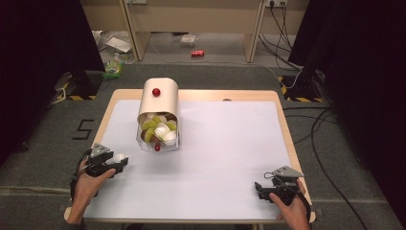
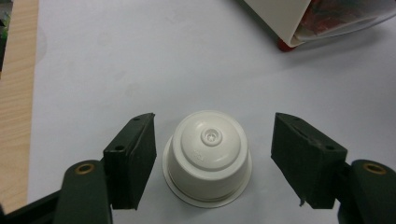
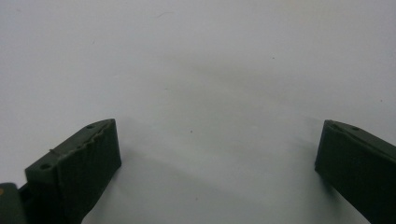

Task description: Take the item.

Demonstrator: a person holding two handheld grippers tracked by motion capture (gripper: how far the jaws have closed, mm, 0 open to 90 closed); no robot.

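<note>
Black rubbery pads (image 2: 133,158) flank smooth domed plastic capsule (image 2: 208,156).

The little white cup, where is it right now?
The white cup stands upside down on the white mat between the left gripper's open jaws, untouched, near the table's left edge.

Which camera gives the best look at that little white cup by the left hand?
The left gripper view: the white cup sits upside down, large, between open jaws. The high view shows it tiny at the left gripper.
</note>
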